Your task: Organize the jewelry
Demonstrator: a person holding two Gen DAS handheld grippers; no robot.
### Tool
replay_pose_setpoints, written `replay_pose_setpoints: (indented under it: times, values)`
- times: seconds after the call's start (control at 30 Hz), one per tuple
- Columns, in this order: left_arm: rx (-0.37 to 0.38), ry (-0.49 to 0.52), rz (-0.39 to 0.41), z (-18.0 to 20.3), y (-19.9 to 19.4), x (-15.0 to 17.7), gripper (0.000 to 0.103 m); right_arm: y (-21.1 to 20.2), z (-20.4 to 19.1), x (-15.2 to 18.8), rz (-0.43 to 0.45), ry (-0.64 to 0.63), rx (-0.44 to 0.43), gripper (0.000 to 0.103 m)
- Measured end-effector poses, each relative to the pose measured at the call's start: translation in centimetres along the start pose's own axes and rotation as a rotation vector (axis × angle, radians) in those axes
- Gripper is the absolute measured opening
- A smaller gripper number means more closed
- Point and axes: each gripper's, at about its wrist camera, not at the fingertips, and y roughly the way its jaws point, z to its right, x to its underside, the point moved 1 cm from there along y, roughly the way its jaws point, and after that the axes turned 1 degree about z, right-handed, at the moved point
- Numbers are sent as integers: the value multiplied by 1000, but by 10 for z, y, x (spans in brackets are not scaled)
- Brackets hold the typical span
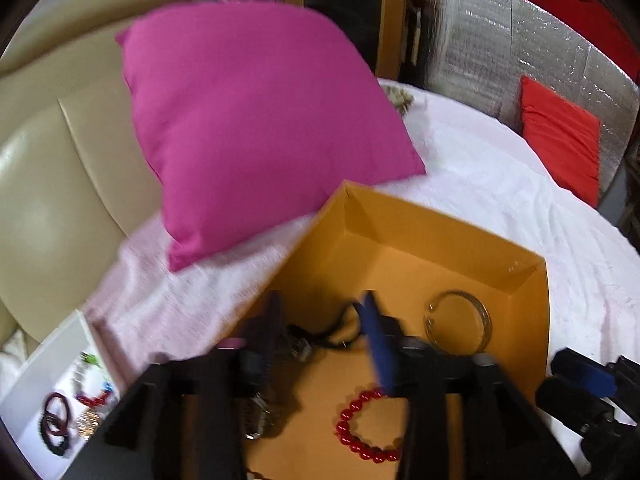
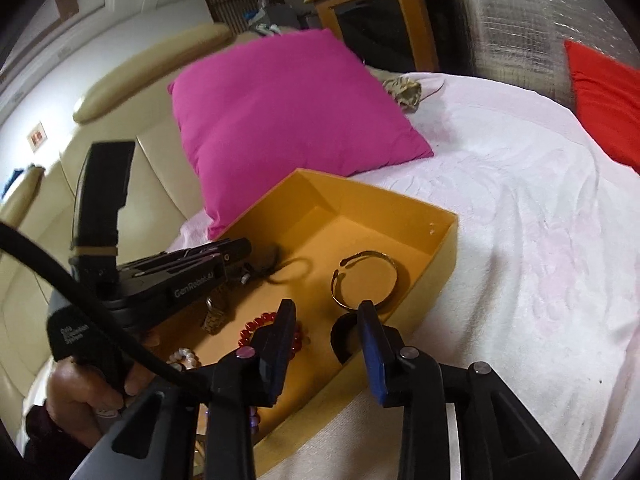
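Observation:
An open orange box (image 1: 444, 232) (image 2: 400, 208) lies on the bed. It holds a gold cuff bangle (image 1: 460, 320) (image 2: 366, 276), a red bead bracelet (image 1: 366, 426) (image 2: 260, 324), a black cord piece (image 1: 320, 334) (image 2: 280, 268), a gold watch (image 2: 214, 318), a pearl bracelet (image 2: 184, 358) and a black ring (image 2: 342, 338). My left gripper (image 1: 320, 320) (image 2: 236, 256) is open, inside the box above the black cord. My right gripper (image 2: 326, 336) (image 1: 580, 376) is open over the box's near right edge, by the black ring.
A magenta pillow (image 1: 256, 128) (image 2: 288, 108) leans on the cream headboard (image 1: 52, 168) behind the box. A white tray (image 1: 48, 364) with several jewelry pieces sits at the left. A red cushion (image 1: 560, 140) lies at the right on the white bedcover (image 2: 520, 200).

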Motion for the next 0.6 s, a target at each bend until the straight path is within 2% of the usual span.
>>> replay_pose_setpoints:
  times: [0.03,0.1,0.17,0.27,0.43,0.53,0.6]
  values:
    - [-15,4,30,1,-7,-2,66,-2,1,0,2,5,-6,36]
    - [-21,4,69,2,-19,-3,68,-11,2,-1,21,15,-8,36]
    - [-20,6,100,3,-32,-3,77,-21,5,0,39,29,-14,36]
    - [-31,13,137,6,-52,-2,79,-38,9,4,57,39,-7,36]
    - [16,41,179,14,-95,6,81,-71,11,7,80,24,38,36]
    - [-25,98,228,20,-130,19,91,-95,0,9,78,-16,59,36]
    - [-57,132,240,20,-146,24,92,-108,-9,12,66,-32,60,38]
